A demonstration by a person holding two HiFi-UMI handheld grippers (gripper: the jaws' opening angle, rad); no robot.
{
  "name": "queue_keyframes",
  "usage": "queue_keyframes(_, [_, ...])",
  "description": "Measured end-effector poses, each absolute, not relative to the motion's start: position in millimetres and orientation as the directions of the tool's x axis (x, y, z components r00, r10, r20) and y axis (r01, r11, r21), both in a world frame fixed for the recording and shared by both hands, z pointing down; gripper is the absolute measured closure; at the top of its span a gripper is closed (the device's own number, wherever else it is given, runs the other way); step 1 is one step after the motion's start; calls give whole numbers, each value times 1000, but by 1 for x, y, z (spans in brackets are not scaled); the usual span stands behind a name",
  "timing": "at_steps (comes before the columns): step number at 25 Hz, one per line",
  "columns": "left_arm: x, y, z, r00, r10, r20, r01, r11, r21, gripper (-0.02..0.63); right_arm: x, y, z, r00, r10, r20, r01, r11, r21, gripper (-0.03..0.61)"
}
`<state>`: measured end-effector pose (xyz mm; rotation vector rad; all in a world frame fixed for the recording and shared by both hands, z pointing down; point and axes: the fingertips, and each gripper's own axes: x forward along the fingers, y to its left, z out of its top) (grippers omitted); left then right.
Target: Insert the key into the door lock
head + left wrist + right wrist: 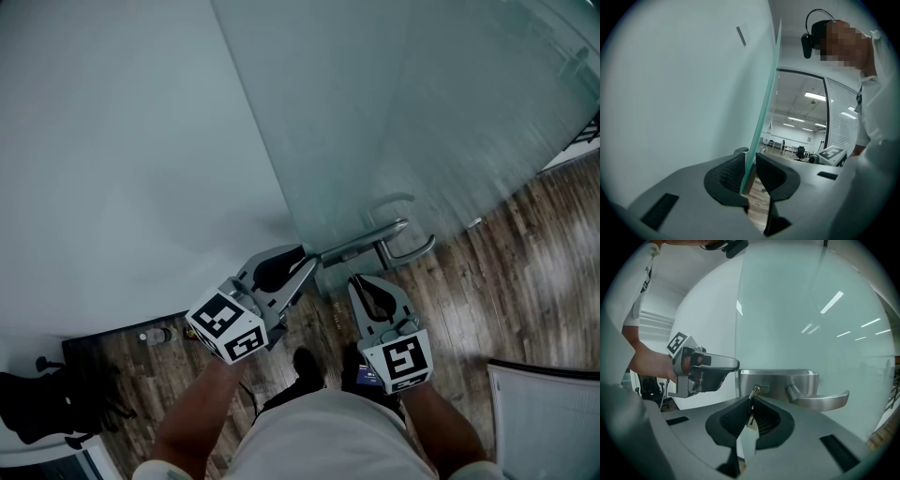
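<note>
Key [753, 393] meets lock at a glass office door: the right tool [750, 402] is clenched on the small metal key, whose shank stands between the ribbed black pads with its upper end at the keyhole of the brushed-steel lock plate [780, 379]. From the right gripper view it cannot be told whether the tip has entered the slot or only rests against it. The key's long axis runs steeply up out of the tool and leans slightly right, in line with the keyhole directly ahead, so any further push appears to lie straight along the tool's own reach. A lever handle [819, 399] juts out just right of the keyhole, apart from the tool. The left tool [751, 163] is closed across the free edge of the glass door [765, 103], its pads on either side of the green-tinted pane just left of the lock plate, apparently steadying it. The right hand is plainly the nearer one to the lock and carries the key; the left only holds the door. A white wall [112, 141] stands to the left and a wood-plank floor [511, 272] lies below. Each tool's cube bears black-and-white square markers, but no brand, label or legible writing shows on the key, lock or door.
</note>
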<state>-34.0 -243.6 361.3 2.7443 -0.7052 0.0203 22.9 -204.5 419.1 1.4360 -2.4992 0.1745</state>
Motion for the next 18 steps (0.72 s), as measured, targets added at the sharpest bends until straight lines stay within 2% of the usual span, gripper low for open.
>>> queue_keyframes(18, [-33,-242,365,888,-456,66,-454,-842,291,532,17,-225,417,-465,-826,318,-871,491,2,551])
